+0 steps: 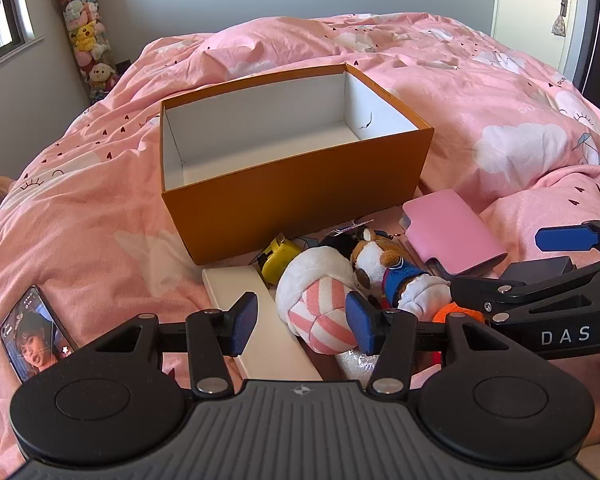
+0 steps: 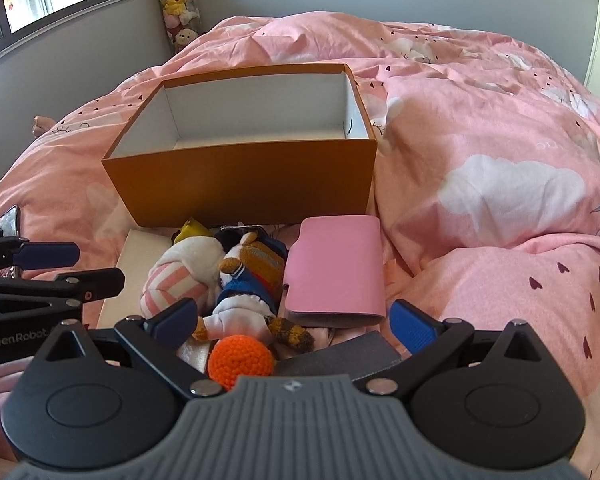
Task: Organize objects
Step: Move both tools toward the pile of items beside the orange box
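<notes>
An open orange cardboard box with a white interior (image 1: 296,184) sits on a pink cloud-printed quilt (image 1: 500,120), at twelve o'clock from both tools, with nothing visible inside it. At six o'clock from the box lies a heap of small items: a white and pink-striped plush toy (image 1: 320,304), a brown plush animal in a blue jersey (image 1: 388,264), a yellow tape measure (image 1: 278,258), a flat white rectangular lid (image 1: 260,312), a pink rectangular wallet (image 1: 454,236) at the heap's three o'clock edge, and an orange crocheted ball (image 2: 242,358) nearest the right camera. The left gripper (image 1: 302,322) points down over the striped plush, its blue pads spread to either side of it with a gap on the left side, so it is released. The right gripper (image 2: 294,322) is spread to its fullest above the ball and jersey animal, gripping nothing. A lit smartphone (image 1: 36,332) lies at nine o'clock from the left gripper. A column of stuffed toys (image 1: 86,32) stands in the corner at eleven o'clock.
</notes>
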Demonstrator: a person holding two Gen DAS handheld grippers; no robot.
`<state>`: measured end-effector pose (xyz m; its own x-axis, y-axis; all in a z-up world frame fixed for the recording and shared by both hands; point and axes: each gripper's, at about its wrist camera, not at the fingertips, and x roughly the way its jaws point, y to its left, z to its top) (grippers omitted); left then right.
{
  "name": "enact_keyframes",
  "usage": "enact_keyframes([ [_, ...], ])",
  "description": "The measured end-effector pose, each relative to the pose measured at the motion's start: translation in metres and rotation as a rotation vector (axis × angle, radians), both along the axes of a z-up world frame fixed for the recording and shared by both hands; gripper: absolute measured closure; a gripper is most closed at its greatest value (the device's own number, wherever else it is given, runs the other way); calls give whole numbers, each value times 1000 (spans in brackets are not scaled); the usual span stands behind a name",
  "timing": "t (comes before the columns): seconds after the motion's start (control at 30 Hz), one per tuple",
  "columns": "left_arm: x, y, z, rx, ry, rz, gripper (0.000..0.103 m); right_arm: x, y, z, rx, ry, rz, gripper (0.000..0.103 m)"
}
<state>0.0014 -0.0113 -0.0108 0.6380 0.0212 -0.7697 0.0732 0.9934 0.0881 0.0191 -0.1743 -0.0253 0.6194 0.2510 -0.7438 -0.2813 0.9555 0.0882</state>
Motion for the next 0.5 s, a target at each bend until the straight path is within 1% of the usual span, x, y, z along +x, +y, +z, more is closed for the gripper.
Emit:
enact_keyframes([
  [0.27,0,0,0,0,0,-1,43,0,0,0,-7,6,2,1],
  [0.5,1,1,0,-8,16,-17,43,2,1,-1,-10,13,4,1],
])
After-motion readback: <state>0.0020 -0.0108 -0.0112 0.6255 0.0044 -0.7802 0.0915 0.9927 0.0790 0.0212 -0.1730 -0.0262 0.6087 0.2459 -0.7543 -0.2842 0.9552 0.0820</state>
